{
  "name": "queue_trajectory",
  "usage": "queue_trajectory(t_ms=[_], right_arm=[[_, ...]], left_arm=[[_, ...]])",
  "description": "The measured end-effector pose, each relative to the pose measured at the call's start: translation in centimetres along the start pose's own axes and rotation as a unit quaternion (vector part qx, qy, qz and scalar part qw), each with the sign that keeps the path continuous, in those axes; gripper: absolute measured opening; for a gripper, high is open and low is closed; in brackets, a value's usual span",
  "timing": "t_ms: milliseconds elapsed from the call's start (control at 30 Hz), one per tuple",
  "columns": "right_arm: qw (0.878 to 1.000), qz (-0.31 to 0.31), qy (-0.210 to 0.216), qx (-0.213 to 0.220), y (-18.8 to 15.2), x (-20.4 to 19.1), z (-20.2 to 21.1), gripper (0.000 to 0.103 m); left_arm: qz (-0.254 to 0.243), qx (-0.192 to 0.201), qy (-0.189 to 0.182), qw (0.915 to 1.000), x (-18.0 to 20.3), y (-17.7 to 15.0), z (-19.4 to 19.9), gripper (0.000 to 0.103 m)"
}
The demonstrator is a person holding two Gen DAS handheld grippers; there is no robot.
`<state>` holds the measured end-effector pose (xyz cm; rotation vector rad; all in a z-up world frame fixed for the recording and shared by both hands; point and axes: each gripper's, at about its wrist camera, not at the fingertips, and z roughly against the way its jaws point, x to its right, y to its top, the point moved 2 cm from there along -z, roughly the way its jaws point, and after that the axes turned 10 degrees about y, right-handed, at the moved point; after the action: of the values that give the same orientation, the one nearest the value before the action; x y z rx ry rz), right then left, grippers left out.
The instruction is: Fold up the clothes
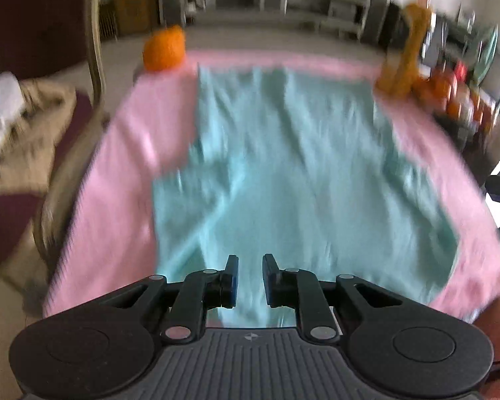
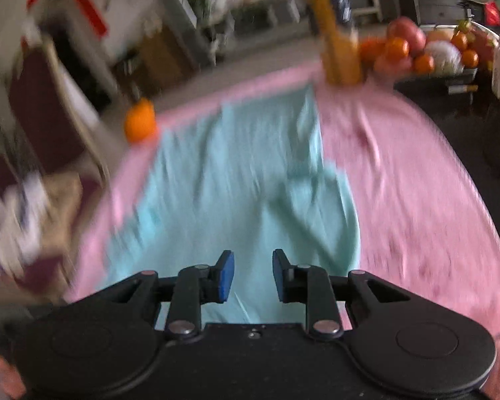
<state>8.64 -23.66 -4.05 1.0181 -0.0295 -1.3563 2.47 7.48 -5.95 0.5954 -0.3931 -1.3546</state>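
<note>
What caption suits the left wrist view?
Open left tongs over a teal garment spread on a pink cloth.

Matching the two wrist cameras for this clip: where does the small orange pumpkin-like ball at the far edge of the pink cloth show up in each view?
Left wrist: the orange ball sits upper left, at the far left corner of the pink cloth.
Right wrist: the orange ball is left of centre, at the far left corner of the teal garment.
Shared landmark: the tall yellow-orange figure at the far right corner.
</note>
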Motion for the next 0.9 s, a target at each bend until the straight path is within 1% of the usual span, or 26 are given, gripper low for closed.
queue_trajectory(t_ms=[100, 133, 200, 267, 300, 367, 467, 533, 633, 700, 767, 800, 833, 867, 900], right_arm=[[0.998, -0.022, 0.029, 0.060, 3.5, -0.3, 1.2, 0.034], [0.996, -0.032, 0.040, 0.077, 4.6, -0.2, 1.3, 0.035], [0.993, -0.049, 0.041, 0.096, 5.7, 0.6, 0.8, 0.035], [0.993, -0.068, 0.027, 0.098, 6.3, 2.6, -0.6, 0.035], [0.992, -0.083, 0.009, 0.091, 6.4, 3.8, -1.7, 0.035], [0.991, -0.114, -0.030, 0.065, 6.4, 7.1, -4.4, 0.035], [0.986, -0.151, -0.071, 0.016, 5.5, 11.6, -8.1, 0.031], [0.985, -0.152, -0.079, -0.005, 5.2, 13.2, -9.7, 0.031], [0.987, -0.141, -0.076, -0.017, 5.0, 14.7, -11.4, 0.031], [0.988, -0.144, -0.054, -0.009, 4.7, 15.0, -11.7, 0.031], [0.987, -0.157, -0.023, -0.008, 4.6, 15.2, -11.7, 0.031], [0.986, -0.164, -0.004, -0.012, 4.5, 15.4, -11.8, 0.031], [0.986, -0.167, 0.005, -0.016, 4.5, 15.3, -11.7, 0.031], [0.985, -0.170, 0.014, -0.020, 4.5, 15.2, -11.6, 0.027], [0.986, -0.166, 0.012, -0.018, 4.4, 15.2, -11.6, 0.021]], left_arm=[[0.014, 0.044, 0.007, 0.9989, -0.3, 2.8, 1.3, 0.017], [0.016, 0.046, 0.010, 0.9987, -0.4, 3.2, 1.1, 0.019], [0.022, 0.043, 0.014, 0.9987, -0.5, 3.6, 0.3, 0.019], [0.024, 0.020, 0.009, 0.9995, -0.3, 3.0, -1.0, 0.019], [0.020, 0.010, 0.008, 0.9997, 0.0, 2.5, -1.5, 0.019], [0.013, -0.011, 0.006, 0.9998, 0.5, 1.4, -2.7, 0.019], [0.008, -0.035, 0.002, 0.9993, 0.9, 0.2, -3.9, 0.019], [0.005, -0.043, 0.000, 0.9991, 1.2, -0.1, -4.3, 0.019], [0.000, -0.043, 0.002, 0.9991, 1.4, -0.3, -4.4, 0.020], [0.000, -0.043, 0.002, 0.9991, 1.3, -0.3, -4.3, 0.021], [0.001, -0.043, 0.002, 0.9991, 1.3, -0.3, -4.3, 0.021], [0.002, -0.043, 0.002, 0.9991, 1.3, -0.3, -4.4, 0.021], [0.002, -0.044, 0.002, 0.9990, 1.4, -0.4, -4.4, 0.021], [0.002, -0.045, 0.002, 0.9990, 1.4, -0.4, -4.4, 0.021], [0.002, -0.045, 0.002, 0.9990, 1.4, -0.5, -4.3, 0.021]])
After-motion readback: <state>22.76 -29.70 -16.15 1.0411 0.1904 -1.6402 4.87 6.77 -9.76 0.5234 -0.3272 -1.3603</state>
